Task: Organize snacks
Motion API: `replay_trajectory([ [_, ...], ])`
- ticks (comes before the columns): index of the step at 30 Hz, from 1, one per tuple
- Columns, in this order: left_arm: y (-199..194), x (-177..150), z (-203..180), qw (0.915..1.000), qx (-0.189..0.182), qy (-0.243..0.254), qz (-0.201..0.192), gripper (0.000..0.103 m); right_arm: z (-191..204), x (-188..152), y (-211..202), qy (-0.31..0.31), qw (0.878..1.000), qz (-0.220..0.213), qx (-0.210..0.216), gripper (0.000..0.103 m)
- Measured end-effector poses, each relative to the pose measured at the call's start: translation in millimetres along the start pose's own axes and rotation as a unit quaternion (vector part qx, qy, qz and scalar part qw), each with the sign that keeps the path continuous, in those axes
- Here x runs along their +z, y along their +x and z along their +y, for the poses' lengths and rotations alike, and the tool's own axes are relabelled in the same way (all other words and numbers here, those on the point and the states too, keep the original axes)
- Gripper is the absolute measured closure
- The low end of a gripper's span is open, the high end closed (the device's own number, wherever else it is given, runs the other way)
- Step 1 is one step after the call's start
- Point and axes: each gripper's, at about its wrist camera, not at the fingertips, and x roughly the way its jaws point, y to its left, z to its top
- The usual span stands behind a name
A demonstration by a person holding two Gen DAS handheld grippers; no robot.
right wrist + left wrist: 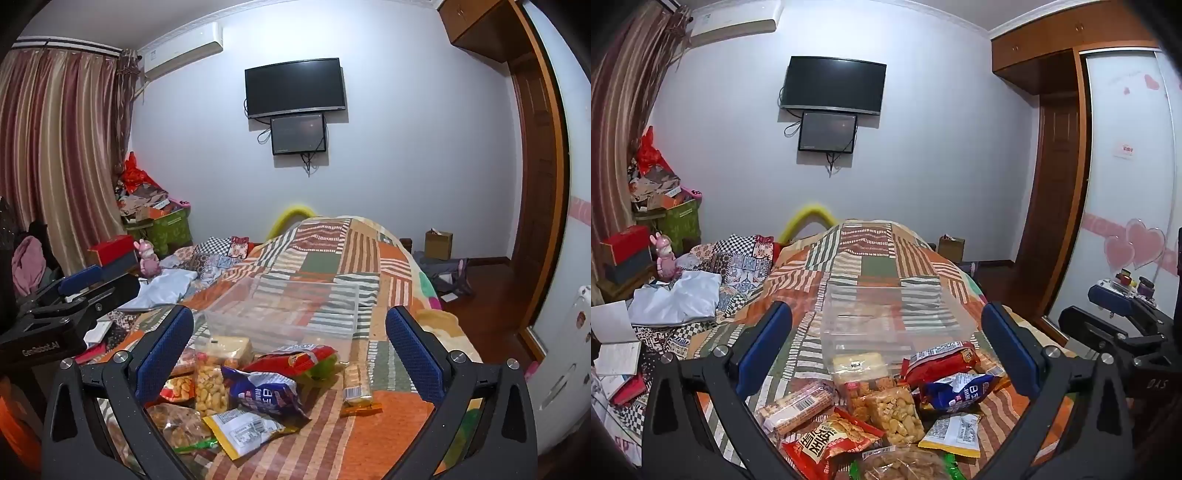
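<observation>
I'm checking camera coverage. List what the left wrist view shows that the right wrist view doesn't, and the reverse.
Only the left wrist view: the wardrobe door with pink hearts, an open notebook, and the right gripper from the side.

Only the right wrist view: the full striped curtain, a pink cloth, and the left gripper from the side.

Both: the clear plastic box, the snack pile with the blue packet, the patchwork blanket, the wall TV, and open jaws.

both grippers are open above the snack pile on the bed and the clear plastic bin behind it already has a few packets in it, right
Not quite: the clear plastic bin holds no packets; in the right wrist view the striped quilt shows straight through it. The rest holds: the left gripper and right gripper are open above the snack pile.
</observation>
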Motion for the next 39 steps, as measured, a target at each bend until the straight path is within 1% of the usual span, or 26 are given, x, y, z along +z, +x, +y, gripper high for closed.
replay_trajectory([
  [1, -0.4, 0.2, -1.0, 1.0000, -0.001, 0.002, 0.000, 0.000, -0.1, 0.1, 0.3, 0.002, 1.000, 0.002, 0.000, 0.000],
  [2, -0.9, -0.2, 1.6, 1.0000, 0.003, -0.007, 0.000, 0.000, -0.3, 0.0, 0.0, 0.003, 1.000, -0.002, 0.001, 0.000],
  [3, -0.2, -1.0, 1.7, 1.0000, 0.004, -0.003, 0.003, 0.000, -0.3, 0.0, 0.1, 0.002, 1.000, -0.002, 0.001, 0.000],
  [4, -2.2, -2.9, 7.9, 0.9999, -0.002, -0.013, -0.003, 0.000, -0.3, 0.0, 0.4, 0.001, 1.000, -0.001, 0.000, 0.000],
  [7, -0.4, -1.5, 6.5, 1.0000, -0.001, -0.005, 0.004, 0.000, -0.9, 0.2, 0.8, 0.002, 1.000, -0.001, 0.000, 0.000],
  [9, 4.1, -2.6, 3.5, 1.0000, 0.001, 0.000, 0.005, 0.000, -0.3, 0.4, 0.2, 0.004, 1.000, -0.001, 0.002, 0.000],
  [17, 2.2, -2.2, -1.0, 0.9999, -0.002, 0.010, 0.004, 0.000, -0.5, -2.2, 2.5, 0.003, 1.000, -0.002, 0.001, 0.000],
  [39, 1.6, -2.4, -2.9, 0.9999, -0.006, 0.014, 0.006, 0.000, -3.1, -4.2, 2.4, 0.008, 1.000, -0.001, 0.001, 0.000],
])
